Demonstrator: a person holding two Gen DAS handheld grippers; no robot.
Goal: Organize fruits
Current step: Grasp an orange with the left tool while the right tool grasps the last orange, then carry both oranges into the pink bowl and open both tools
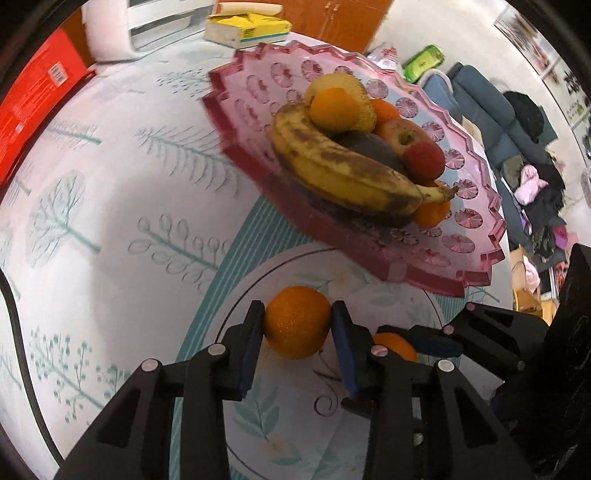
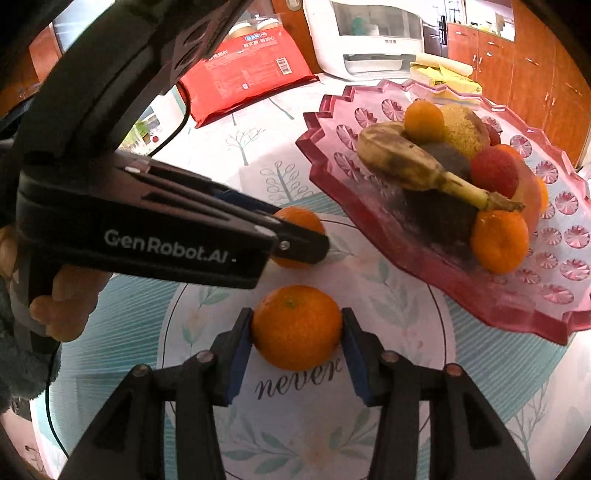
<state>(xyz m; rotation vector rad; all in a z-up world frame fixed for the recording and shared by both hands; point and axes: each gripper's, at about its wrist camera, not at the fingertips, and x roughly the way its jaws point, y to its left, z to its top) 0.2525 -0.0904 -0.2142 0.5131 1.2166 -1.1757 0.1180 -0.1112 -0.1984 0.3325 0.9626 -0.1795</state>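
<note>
In the left wrist view my left gripper (image 1: 296, 309) is shut on an orange (image 1: 297, 328), one blue pad pressing on each side; the fruit rests on a round floral placemat (image 1: 388, 299). The same gripper (image 2: 300, 232) reaches in from the left in the right wrist view, over that orange (image 2: 300, 220). My right gripper (image 2: 296, 314) is shut on a second orange (image 2: 297, 326) on the same placemat (image 2: 388, 295). That second orange (image 1: 397, 347) is half hidden in the left view. A pink scalloped dish (image 1: 476, 236) behind holds a spotted banana (image 1: 332, 166), oranges, an apple and red fruit.
The pink dish (image 2: 554, 295) overhangs the placemat's far right side. A red package (image 2: 251, 77), a white appliance (image 2: 369, 37) and a yellow box (image 1: 247, 31) stand at the back. A black cable (image 1: 18, 314) runs along the left edge. A person's hand (image 2: 62, 306) holds the left gripper.
</note>
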